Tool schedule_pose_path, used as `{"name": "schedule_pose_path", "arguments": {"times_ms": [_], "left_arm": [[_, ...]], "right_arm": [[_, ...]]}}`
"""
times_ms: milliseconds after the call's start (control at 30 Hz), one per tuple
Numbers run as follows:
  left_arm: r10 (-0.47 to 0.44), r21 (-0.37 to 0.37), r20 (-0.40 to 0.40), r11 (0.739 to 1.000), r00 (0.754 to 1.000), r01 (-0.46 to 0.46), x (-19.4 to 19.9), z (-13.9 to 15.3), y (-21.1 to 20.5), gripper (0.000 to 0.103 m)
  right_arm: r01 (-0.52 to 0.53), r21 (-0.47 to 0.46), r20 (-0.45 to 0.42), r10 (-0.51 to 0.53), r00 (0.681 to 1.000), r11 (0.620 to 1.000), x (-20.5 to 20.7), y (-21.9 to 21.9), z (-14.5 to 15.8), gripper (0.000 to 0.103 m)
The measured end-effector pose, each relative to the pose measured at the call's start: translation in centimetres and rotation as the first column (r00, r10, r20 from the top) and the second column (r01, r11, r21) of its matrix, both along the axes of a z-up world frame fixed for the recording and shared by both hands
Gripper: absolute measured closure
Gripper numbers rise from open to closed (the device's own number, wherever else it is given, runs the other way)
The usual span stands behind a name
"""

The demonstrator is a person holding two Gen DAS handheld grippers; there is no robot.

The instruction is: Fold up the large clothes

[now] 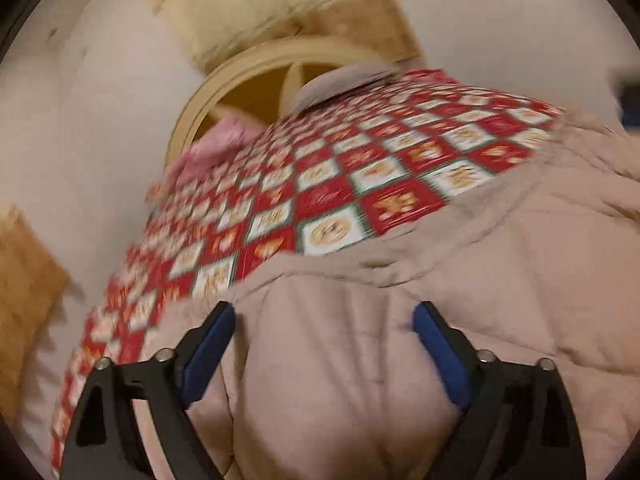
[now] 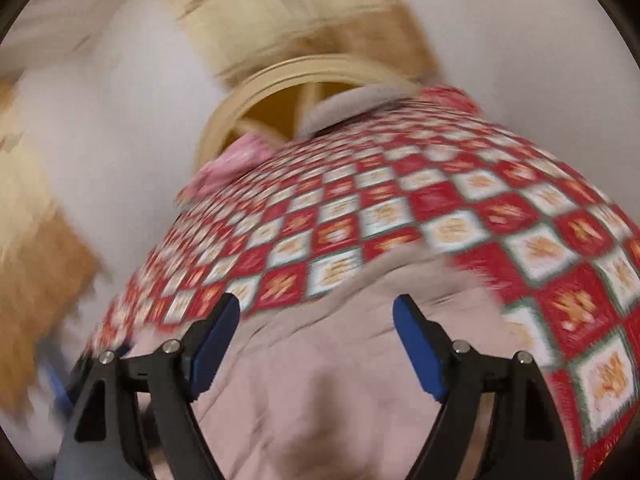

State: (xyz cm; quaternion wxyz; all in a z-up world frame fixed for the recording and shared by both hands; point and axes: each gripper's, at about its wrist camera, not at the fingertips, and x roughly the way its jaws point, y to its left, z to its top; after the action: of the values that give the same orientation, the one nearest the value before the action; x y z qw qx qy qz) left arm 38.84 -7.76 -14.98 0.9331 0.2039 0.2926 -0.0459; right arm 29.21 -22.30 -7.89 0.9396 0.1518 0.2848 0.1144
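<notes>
Lying puffy, beige quilted coat (image 1: pixel 400 360) on checkered tablecloth (image 1: pixel 320 184)

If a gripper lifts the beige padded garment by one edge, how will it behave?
The beige padded garment would probably sag and drape rather than hold its shape, as its surface already lies in soft folds. Its puffy quilted look suggests that it is bulky but fairly light. On the checked tablecloth it may slide when pushed.

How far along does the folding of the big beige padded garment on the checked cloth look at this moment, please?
Done: the beige padded garment lies bunched on the checked cloth; how many folds are made, the blur hides. In hand: nothing; the left gripper and right gripper stand open over it. Left: probably regrasping and squaring it; the pink garment beyond is untouched.
</notes>
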Motion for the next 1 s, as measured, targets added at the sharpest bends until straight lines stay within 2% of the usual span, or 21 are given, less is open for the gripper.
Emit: {"name": "schedule_pose_path", "arguments": {"times_ms": [67, 133, 200, 367, 567, 767, 1000], "left_arm": [[0.023, -0.038, -0.038, 0.999, 0.999, -0.024, 0.9, -0.7, 0.5, 0.004], [0.030, -0.056, -0.056, 0.998, 0.998, -0.033, 1.3, -1.0, 0.9, 0.002], [0.031, -0.078, -0.081, 0.996, 0.996, -0.037, 2.2, -1.2, 1.4, 0.001], [0.004, -0.162, -0.142, 0.986, 0.990, -0.027, 3.4, -1.8, 2.0, 0.001], [0.006, -0.162, -0.139, 0.986, 0.990, -0.029, 3.5, -2.3, 1.5, 0.001], [0.005, -0.175, -0.148, 0.984, 0.989, -0.032, 3.9, -2.6, 1.6, 0.001], [0.012, -0.160, -0.163, 0.986, 0.987, -0.038, 4.2, -3.1, 1.4, 0.001]], "right_arm": [[-0.093, -0.123, -0.017, 0.091, 0.996, 0.988, 0.3, 3.3, -1.2, 0.022], [-0.104, -0.223, -0.075, 0.089, 0.993, 0.969, 1.4, 5.3, -2.9, 0.023], [-0.115, -0.218, -0.137, 0.086, 0.987, 0.969, 2.4, 5.2, -4.8, 0.023], [-0.072, -0.153, -0.183, 0.044, 0.982, 0.986, 2.8, 3.1, -7.1, 0.024], [-0.052, -0.204, -0.196, 0.011, 0.981, 0.978, 3.2, 3.8, -7.9, 0.024], [-0.040, -0.190, -0.201, 0.001, 0.980, 0.981, 4.2, 4.1, -8.7, 0.024], [-0.036, -0.215, -0.222, -0.012, 0.975, 0.976, 4.7, 4.5, -9.2, 0.023]]}}
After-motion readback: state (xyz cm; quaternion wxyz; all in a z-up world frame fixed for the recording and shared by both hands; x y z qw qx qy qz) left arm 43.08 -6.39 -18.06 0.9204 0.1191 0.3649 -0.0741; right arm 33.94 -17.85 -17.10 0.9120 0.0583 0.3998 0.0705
